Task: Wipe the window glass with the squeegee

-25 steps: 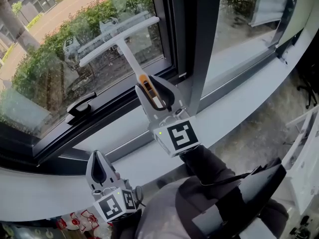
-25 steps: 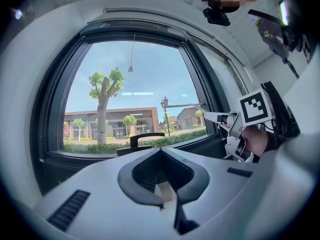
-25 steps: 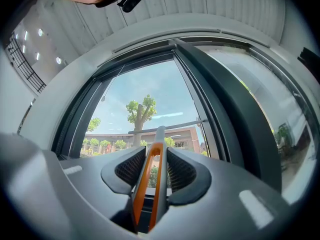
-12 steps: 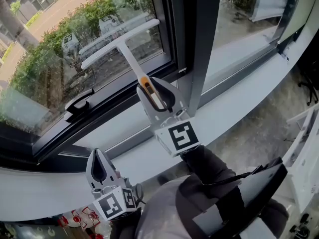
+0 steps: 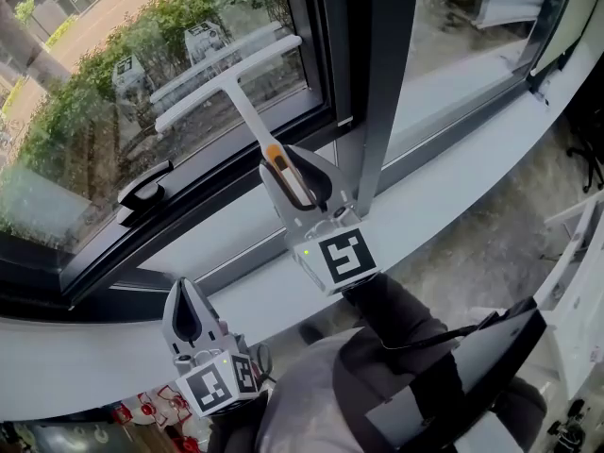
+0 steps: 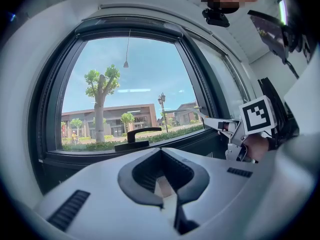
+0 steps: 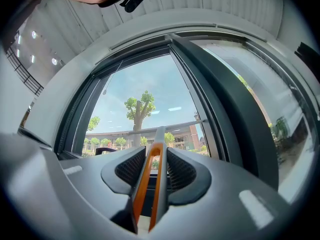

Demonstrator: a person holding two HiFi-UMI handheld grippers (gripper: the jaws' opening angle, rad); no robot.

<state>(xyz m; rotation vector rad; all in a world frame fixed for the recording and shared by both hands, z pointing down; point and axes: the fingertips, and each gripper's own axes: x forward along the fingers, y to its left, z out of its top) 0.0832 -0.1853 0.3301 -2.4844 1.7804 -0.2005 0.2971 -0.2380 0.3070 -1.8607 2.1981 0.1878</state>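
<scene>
Squeegee (image 5: 236,88) raised to the window glass (image 5: 94,121)

The white, T-shaped squeegee, orange-striped along its handle, is clamped by the handle's end between the jaws of the right gripper (image 5: 291,179). The handle is extended straight ahead of the jaws, and the crossbar blade is tilted across the lower pane; contact cannot be confirmed.

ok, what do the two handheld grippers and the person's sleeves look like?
The left pale-grey plastic gripper and right pale-grey plastic gripper: rounded shells, dark ribbed pads, white cubes with black square markers; black sleeve on the right arm, grey sleeve on the left.
</scene>
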